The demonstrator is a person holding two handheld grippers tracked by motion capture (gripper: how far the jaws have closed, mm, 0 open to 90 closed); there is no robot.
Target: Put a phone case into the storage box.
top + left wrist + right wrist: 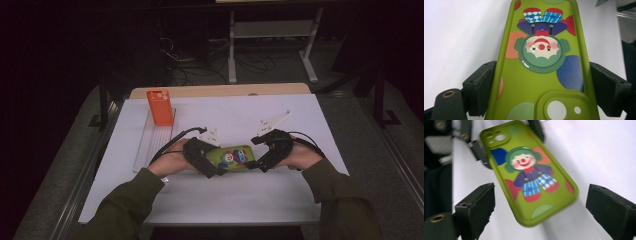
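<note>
On the white table (210, 195), my left gripper (220, 171) clamps the green phone case (231, 157) by its camera end. My right gripper (253, 164) stands wide apart around the other end, apparently not touching it. An orange case (160, 107) stands well behind.

no words, brand names or numbers can be read anywhere. the green phone case (541, 82) carries only a printed clown picture with coloured dots, no lettering. the orange phone case (160, 107), standing well beyond the green phone case, shows no legible label either.
</note>
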